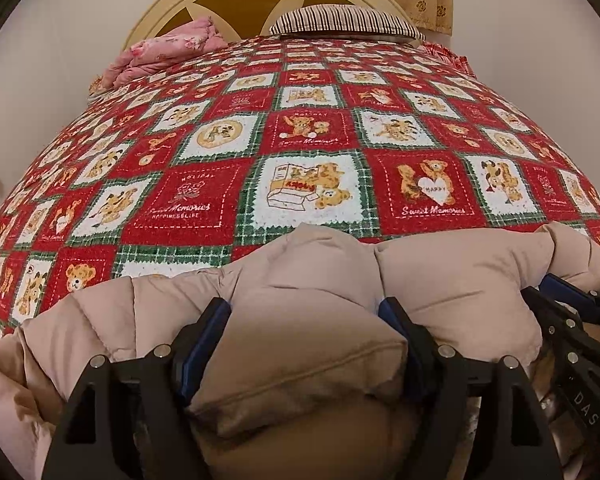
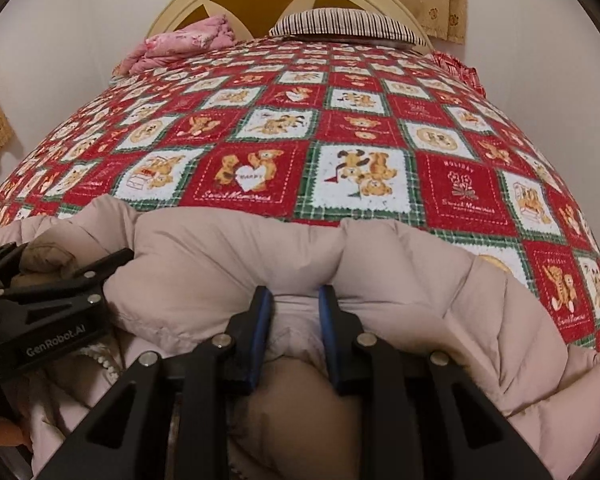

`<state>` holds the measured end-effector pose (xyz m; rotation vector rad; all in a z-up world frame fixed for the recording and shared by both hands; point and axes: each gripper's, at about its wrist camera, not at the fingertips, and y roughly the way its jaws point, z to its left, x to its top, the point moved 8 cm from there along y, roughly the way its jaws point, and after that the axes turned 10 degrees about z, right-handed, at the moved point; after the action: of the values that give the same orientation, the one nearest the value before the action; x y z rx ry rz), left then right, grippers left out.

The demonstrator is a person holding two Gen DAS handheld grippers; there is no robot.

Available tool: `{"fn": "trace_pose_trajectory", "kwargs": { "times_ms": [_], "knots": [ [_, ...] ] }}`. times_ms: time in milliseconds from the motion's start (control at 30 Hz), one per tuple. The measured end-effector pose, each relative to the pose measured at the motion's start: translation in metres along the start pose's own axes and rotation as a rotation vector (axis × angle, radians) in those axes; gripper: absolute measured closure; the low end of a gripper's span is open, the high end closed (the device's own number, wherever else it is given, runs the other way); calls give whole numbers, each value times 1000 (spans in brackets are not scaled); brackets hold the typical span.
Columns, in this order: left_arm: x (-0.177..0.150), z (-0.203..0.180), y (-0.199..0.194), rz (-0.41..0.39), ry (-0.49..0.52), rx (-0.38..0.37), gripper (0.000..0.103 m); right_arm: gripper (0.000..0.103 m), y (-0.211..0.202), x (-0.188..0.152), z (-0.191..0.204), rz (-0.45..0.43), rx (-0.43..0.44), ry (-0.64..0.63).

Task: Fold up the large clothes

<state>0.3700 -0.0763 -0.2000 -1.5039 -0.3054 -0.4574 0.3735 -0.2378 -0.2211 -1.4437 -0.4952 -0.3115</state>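
A bed with a cream rounded headboard (image 1: 148,16) stands against a pale wall, covered by a red, white and green teddy-bear patchwork blanket (image 1: 300,132) reading "Sweet Memories". A puffy beige quilted down coat (image 2: 400,280) lies bunched at its near edge. The left gripper (image 1: 304,320), marked "GenRobot.AI", stands wide around a thick padded fold; the right gripper (image 2: 296,304) pinches a thin pale fold.

Beige puffer jacket (image 1: 440,280) on a red-and-white bedspread (image 1: 308,128) (teddy-bear squares, green plaid).
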Motion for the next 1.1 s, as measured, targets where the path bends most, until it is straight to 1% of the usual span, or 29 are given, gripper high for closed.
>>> {"fn": "trace_pose_trajectory", "kwargs": {
  "times_ms": [133,200,300,367,467,567,633,700,733,767,800,833,900,967,1000,1067,1100],
  "knots": [
    [0,0,0,1,1,2,25,76,-1,1,3,2,-23,-12],
    [0,0,0,4,4,10,24,75,-2,1,5,10,-49,-26],
    [-1,1,-1,7,8,25,23,70,-6,0,9,25,-84,-45],
    [-1,0,-1,6,9,36,23,64,-9,-2,11,26,-107,-62],
    [-2,-1,-2,1,15,56,22,64,-6,-2,10,19,-114,-57],
    [-2,-1,-3,1,14,56,22,64,-3,-2,10,17,-131,-57],
    [-3,-1,-2,5,12,54,21,63,-4,-1,13,29,-163,-73],
    [-3,-1,-2,8,9,49,20,62,-12,-2,14,52,-158,-75],
    [-3,-1,-1,10,6,45,20,59,-20,-3,13,51,-134,-61],
    [-4,0,-2,11,2,41,20,56,-35,-7,11,30,-88,-32],
    [-4,0,-2,11,2,41,20,54,-50,-11,8,2,-46,-5],
    [-3,0,-2,11,2,41,20,49,-72,-18,5,-37,-10,22],
    [-3,0,-2,12,2,39,20,47,-107,-36,1,-98,17,34],
    [-4,0,-4,14,0,30,20,42,-150,-64,-7,-160,28,43],
    [-7,1,-9,9,-4,8,20,41,-168,-77,-10,-183,26,50],
    [-13,4,-22,-6,-17,-37,20,33,-210,-113,-23,-245,0,74],
    [-20,5,-39,-26,-25,-78,20,31,-224,-125,-28,-263,-11,85]
  ]
}}
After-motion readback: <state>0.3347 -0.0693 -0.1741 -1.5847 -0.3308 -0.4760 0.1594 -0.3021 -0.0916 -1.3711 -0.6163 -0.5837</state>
